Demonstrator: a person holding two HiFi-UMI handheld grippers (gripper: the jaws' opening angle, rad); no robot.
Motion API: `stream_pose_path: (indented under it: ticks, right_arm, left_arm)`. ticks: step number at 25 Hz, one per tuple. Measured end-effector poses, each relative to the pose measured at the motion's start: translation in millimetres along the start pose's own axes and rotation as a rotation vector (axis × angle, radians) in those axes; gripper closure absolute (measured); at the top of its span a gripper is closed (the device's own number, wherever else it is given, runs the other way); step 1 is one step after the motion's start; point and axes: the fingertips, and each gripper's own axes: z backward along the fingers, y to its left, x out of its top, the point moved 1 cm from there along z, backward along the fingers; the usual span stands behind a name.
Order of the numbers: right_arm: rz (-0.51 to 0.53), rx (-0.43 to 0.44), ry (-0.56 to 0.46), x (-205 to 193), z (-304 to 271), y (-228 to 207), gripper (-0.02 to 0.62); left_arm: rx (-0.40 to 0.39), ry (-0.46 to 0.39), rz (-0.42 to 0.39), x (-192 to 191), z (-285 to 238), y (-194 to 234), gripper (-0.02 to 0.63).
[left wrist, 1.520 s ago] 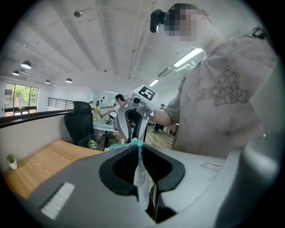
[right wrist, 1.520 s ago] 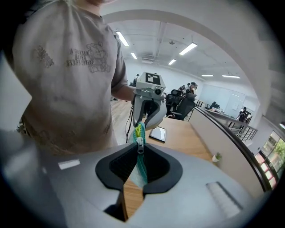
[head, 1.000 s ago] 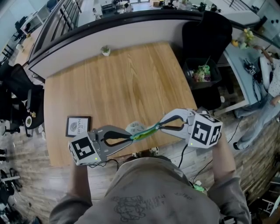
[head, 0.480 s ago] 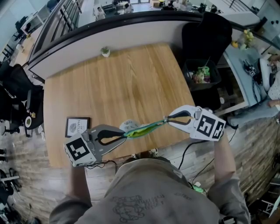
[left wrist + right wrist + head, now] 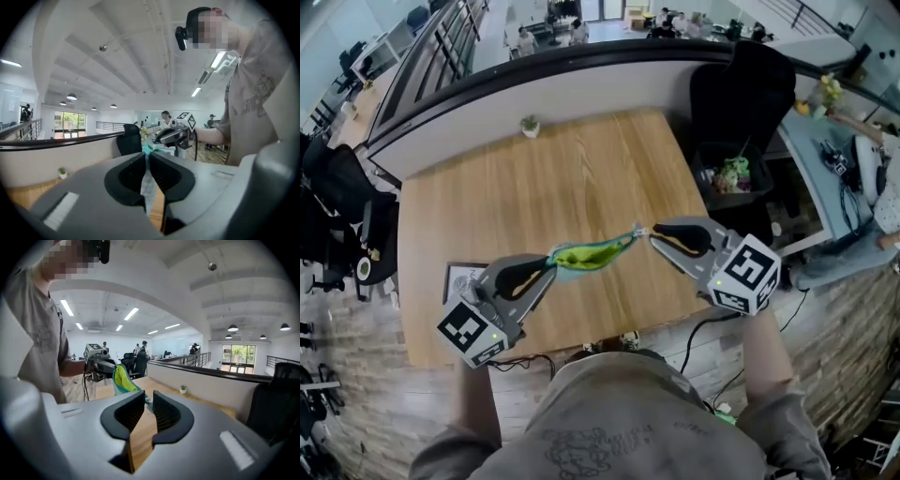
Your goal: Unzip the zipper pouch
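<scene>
A: Both pairs of tongs are now sitting farther in over the worktop (image 5: 581, 178) than one second ago, and they are standing wider apart.

B: And the zipper pouch (image 5: 592, 253), where is it hanging?

A: It is stretching in the air between them, above the worktop. The left tongs (image 5: 547, 266) are clamping together on its pale fabric at one end. The right tongs (image 5: 654, 232) are pinching the other end with their very tips (behind the tips a narrow slit is showing the wood below).

B: Is the pouch gaping?

A: Its yellow-green inside is showing, with a teal border.

B: Anything else?

A: A small plant pot (image 5: 530, 125) is standing at the far edge, and a framed card (image 5: 461, 275) is lying near the left tongs, partly hidden.
</scene>
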Motion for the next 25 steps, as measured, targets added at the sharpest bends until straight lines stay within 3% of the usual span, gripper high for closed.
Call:
stream_pose_path:
  ticks: [6,9,14,20,25]
  right_arm:
    - [-0.055,-0.147,-0.128,39.9,7.4,-5.3,0.541]
    - [-0.088,-0.238,-0.199,61.6,17.8,-8.3,0.543]
    - [-0.044,-0.382,-0.316,92.5,38.1,-5.1,0.545]
    - [-0.024,-0.483,-0.373,100.6,56.5,4.3,0.546]
    - [-0.082,-0.497,-0.34,75.7,51.2,9.1,0.584]
  left_arm:
    - [0.208,-0.103,-0.019,34.2,9.1,25.8,0.572]
    - [0.319,-0.153,0.01,50.0,17.6,41.5,0.572]
    - [0.439,-0.226,0.027,67.5,25.6,50.4,0.572]
    - [0.602,-0.167,-0.064,65.0,29.0,51.1,0.571]
    - [0.633,-0.149,-0.086,58.1,29.8,47.5,0.571]
